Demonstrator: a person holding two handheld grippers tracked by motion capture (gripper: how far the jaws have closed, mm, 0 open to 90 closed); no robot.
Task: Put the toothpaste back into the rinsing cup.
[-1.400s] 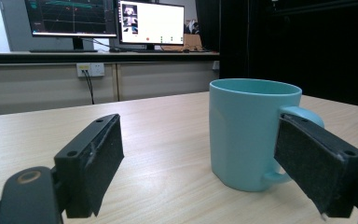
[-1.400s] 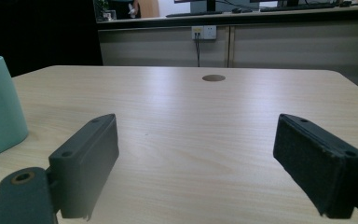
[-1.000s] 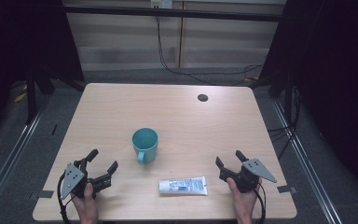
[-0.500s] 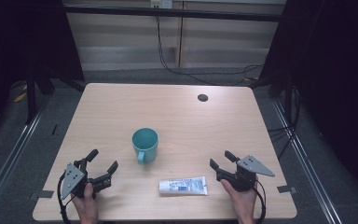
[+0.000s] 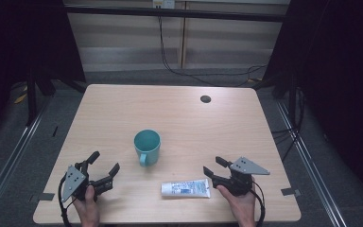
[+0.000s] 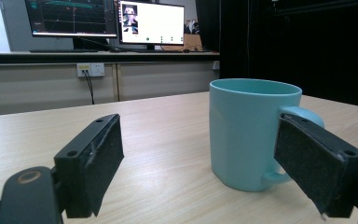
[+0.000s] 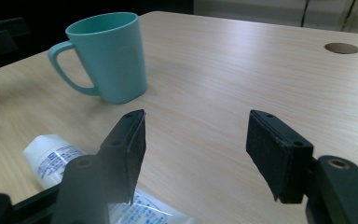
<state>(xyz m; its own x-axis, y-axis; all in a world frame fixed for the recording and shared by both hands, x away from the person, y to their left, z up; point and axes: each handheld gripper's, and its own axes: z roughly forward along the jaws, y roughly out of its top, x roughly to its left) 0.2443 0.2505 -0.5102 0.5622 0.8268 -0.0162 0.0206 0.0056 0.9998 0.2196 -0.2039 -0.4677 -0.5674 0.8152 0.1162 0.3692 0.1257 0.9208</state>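
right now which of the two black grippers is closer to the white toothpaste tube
The right black gripper; its jaws nearly reach the white toothpaste tube. The left black gripper sits far across the table.

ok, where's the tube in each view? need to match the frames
High view: tube lies flat near the front edge, just left of the right claw.
Left gripper view: not in it.
Right gripper view: tube at bottom left, partly behind the near jaw.
Shared landmark: the teal mug.
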